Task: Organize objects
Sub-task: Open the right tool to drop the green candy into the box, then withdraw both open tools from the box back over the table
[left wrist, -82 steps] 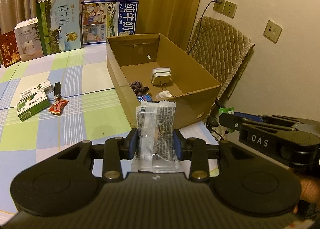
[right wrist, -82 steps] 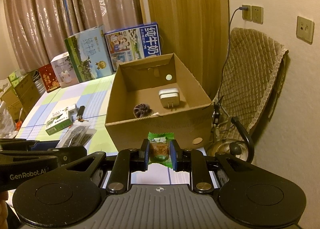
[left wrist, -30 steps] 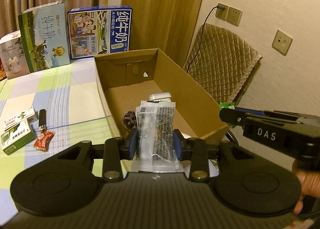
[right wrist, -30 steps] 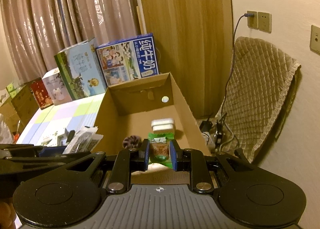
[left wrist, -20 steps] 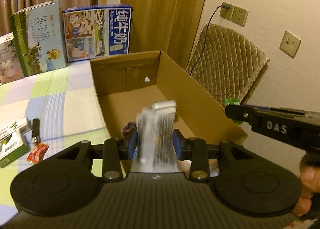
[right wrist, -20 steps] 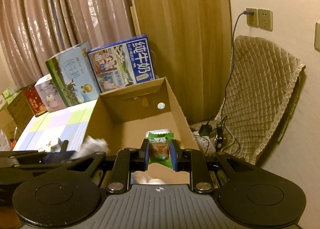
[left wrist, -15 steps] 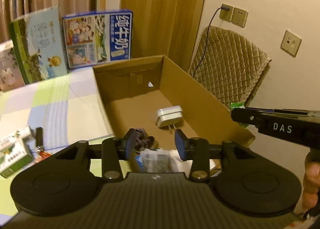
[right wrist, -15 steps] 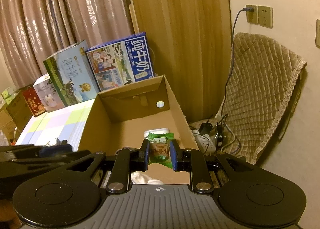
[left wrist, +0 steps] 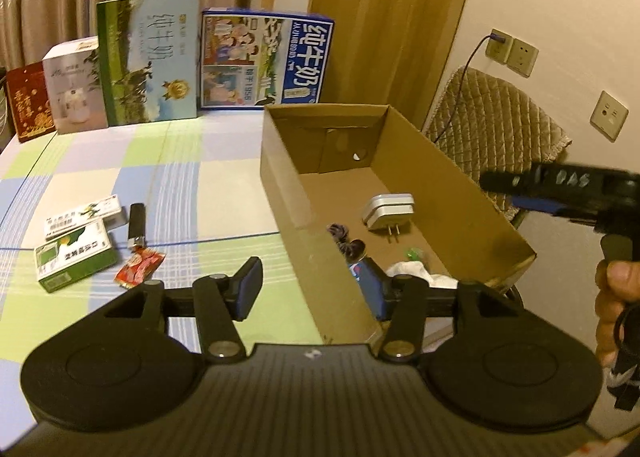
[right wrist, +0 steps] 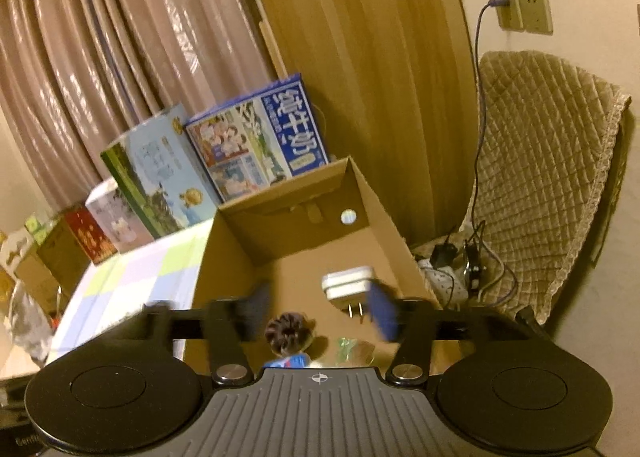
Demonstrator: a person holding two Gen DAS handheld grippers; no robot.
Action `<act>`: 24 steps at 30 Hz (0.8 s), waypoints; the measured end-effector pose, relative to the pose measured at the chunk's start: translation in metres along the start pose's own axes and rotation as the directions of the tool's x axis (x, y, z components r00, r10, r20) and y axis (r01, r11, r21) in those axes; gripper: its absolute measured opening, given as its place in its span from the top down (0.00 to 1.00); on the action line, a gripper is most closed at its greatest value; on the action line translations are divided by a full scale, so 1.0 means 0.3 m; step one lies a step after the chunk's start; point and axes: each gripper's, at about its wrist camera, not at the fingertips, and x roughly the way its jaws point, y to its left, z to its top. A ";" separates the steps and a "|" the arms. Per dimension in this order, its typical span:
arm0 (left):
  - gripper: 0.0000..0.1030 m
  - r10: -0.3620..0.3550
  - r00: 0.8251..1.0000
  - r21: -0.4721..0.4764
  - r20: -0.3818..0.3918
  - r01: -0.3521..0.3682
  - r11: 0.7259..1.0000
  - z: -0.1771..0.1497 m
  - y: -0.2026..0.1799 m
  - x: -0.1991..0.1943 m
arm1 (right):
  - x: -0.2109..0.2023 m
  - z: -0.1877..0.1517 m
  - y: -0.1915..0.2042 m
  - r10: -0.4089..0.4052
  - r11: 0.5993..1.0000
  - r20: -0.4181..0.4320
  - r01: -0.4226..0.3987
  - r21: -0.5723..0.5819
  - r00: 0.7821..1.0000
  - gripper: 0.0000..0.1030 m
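Observation:
An open cardboard box [left wrist: 452, 177] stands at the table's right edge. Inside lie a white plug adapter [left wrist: 387, 212], a dark hair tie [left wrist: 347, 241], a small green packet [left wrist: 416, 254] and a white wrapper [left wrist: 416, 272]. My left gripper [left wrist: 312, 291] is open and empty, straddling the box's near left wall. My right gripper [right wrist: 320, 317] is open and empty above the box [right wrist: 376, 213], with the adapter [right wrist: 348, 285], hair tie [right wrist: 286, 333] and green packet [right wrist: 352, 349] below it. It also shows in the left wrist view [left wrist: 560, 187].
On the checked tablecloth left of the box lie two green-and-white cartons [left wrist: 74, 257], a black lighter [left wrist: 136, 223] and a red candy [left wrist: 140, 267]. Milk cartons [left wrist: 264, 61] and gift boxes stand along the back. A quilted chair [right wrist: 544, 161] is right of the table.
Both grippers have opened. The clear wrapper left my left gripper and the green packet left my right gripper; both now lie in the box. My left gripper has drawn back and to the left.

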 end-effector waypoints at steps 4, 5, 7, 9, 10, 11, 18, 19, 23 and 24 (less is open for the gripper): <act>0.43 0.000 1.000 -0.021 0.002 0.000 1.000 -0.018 0.022 -0.029 | -0.044 -0.014 0.003 -0.017 1.000 0.008 0.016 0.008 1.000 0.40; 0.40 -0.001 1.000 -0.027 0.003 0.001 1.000 -0.023 0.028 -0.039 | -0.059 -0.020 0.004 -0.020 1.000 0.011 0.020 0.010 1.000 0.40; 0.38 0.000 1.000 -0.032 0.006 0.000 0.999 -0.031 0.036 -0.059 | -0.094 -0.040 0.011 -0.025 1.000 0.011 0.025 0.009 1.000 0.37; 0.35 0.004 1.000 -0.035 0.010 -0.004 0.999 -0.041 0.045 -0.083 | -0.127 -0.063 0.025 -0.031 1.000 0.004 0.031 0.004 1.000 0.34; 0.34 0.006 1.000 -0.038 0.009 -0.005 0.999 -0.047 0.049 -0.097 | -0.142 -0.073 0.034 -0.030 1.000 0.002 0.030 0.002 1.000 0.32; 0.31 0.007 1.000 -0.042 0.009 -0.006 0.999 -0.052 0.053 -0.109 | -0.156 -0.084 0.044 -0.028 1.000 -0.001 0.028 -0.001 1.000 0.31; 0.16 0.026 0.999 -0.039 0.024 -0.025 0.999 -0.088 0.073 -0.222 | -0.266 -0.163 0.147 -0.019 1.000 -0.031 0.019 -0.016 0.999 0.05; 0.15 0.030 0.999 -0.036 0.027 -0.029 0.999 -0.093 0.077 -0.240 | -0.284 -0.175 0.167 -0.014 1.000 -0.032 0.013 -0.023 0.999 0.03; 0.07 0.047 0.998 -0.031 0.047 -0.046 0.998 -0.112 0.100 -0.314 | -0.326 -0.215 0.239 0.006 0.999 -0.042 -0.008 -0.054 0.999 0.02; 0.06 0.051 0.997 -0.031 0.050 -0.049 0.998 -0.115 0.105 -0.327 | -0.333 -0.222 0.256 0.011 0.998 -0.044 -0.013 -0.058 0.999 0.02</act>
